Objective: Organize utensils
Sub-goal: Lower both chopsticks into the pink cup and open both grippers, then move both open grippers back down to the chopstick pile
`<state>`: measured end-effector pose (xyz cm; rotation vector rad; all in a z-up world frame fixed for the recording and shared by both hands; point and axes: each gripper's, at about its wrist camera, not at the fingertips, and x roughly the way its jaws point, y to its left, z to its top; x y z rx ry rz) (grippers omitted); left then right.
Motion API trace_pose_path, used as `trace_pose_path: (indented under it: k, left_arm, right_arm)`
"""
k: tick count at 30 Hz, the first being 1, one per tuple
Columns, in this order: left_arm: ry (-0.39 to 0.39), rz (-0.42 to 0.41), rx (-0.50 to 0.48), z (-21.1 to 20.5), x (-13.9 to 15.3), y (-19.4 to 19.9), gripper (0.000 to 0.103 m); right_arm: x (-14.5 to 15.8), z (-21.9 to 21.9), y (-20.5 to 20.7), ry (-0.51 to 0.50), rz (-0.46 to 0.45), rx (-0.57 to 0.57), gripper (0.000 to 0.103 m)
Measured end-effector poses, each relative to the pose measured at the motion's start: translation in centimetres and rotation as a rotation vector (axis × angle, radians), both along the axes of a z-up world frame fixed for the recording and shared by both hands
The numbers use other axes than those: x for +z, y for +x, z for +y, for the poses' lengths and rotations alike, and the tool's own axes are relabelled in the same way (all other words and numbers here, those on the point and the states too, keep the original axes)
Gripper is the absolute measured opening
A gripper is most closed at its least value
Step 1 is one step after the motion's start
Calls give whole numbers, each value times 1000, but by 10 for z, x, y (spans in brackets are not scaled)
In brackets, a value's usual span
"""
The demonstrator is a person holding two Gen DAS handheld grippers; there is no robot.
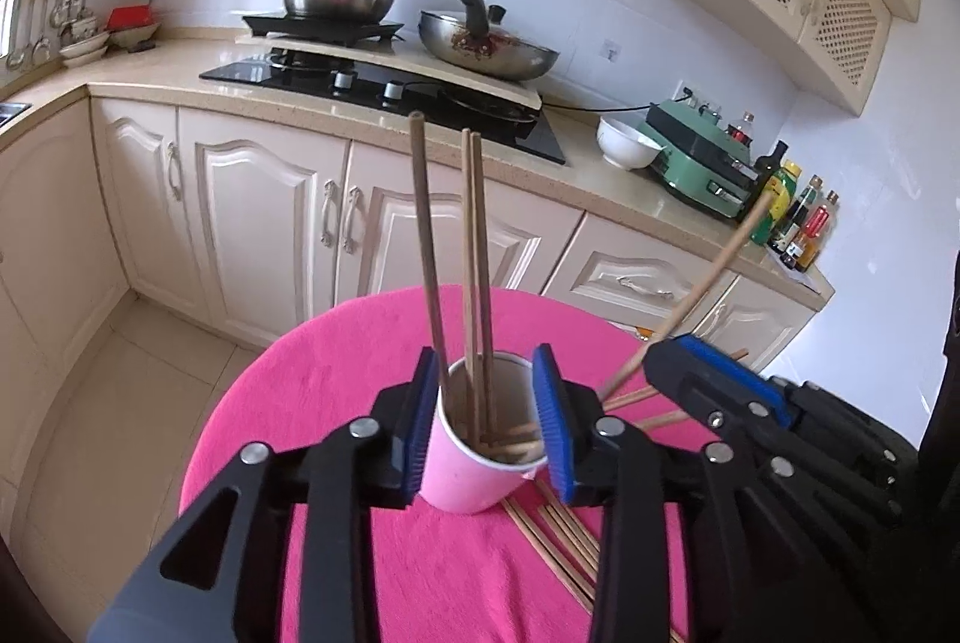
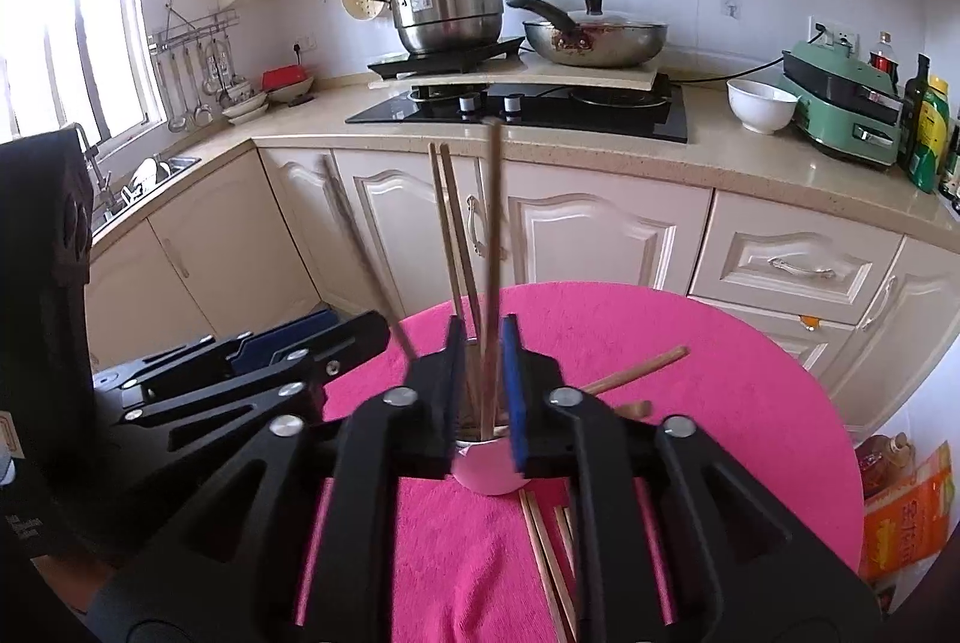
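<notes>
Left gripper [image 1: 489, 424] jaws clamp pink cup [image 1: 474, 469]; right gripper [image 2: 485, 394] jaws pinch chopstick [image 2: 493, 247].

The lower part of the pink cup [image 2: 489, 472] is hidden in the right wrist view behind the right gripper [image 2: 485, 391], whose held chopstick [image 2: 493, 247] is smeared by motion blur, so contact between pads and stick cannot be told. The loose chopsticks [image 1: 558, 541] on the pink tablecloth [image 1: 312, 373] are covered at its near edge by the left gripper [image 1: 487, 421]. Labels on the bottles [image 1: 798, 217] are too small to read.
</notes>
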<state>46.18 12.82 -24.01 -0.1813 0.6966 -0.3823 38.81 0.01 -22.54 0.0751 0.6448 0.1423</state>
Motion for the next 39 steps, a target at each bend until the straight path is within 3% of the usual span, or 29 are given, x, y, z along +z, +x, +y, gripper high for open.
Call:
trace_pose_path:
  k: [2,4,10,16,28,36,39]
  left_arm:
    - [-3,4,14,1,3,-6,38]
    - [5,3,31,0,6,-16,38]
    - [30,39,51,-11,3,-41,39]
    - [81,141,51,-35,-27,-66,39]
    - [185,512,14,-108,-125,-71,39]
    - [291,579,32,-128,-159,-72,39]
    - [288,588,31,-127,-164,-72,39]
  right_arm:
    - [5,-4,-6,3,-10,2,28]
    - [10,-9,-13,5,-23,6,45]
    - [30,-30,-37,-7,-51,15,45]
    - [39,-69,-59,-28,-41,-16,48]
    - [-41,-130,-88,-43,234,-54,48]
    - [-74,-145,-107,-41,323,-35,48]
    - [-77,-149,-107,-32,336,-33,48]
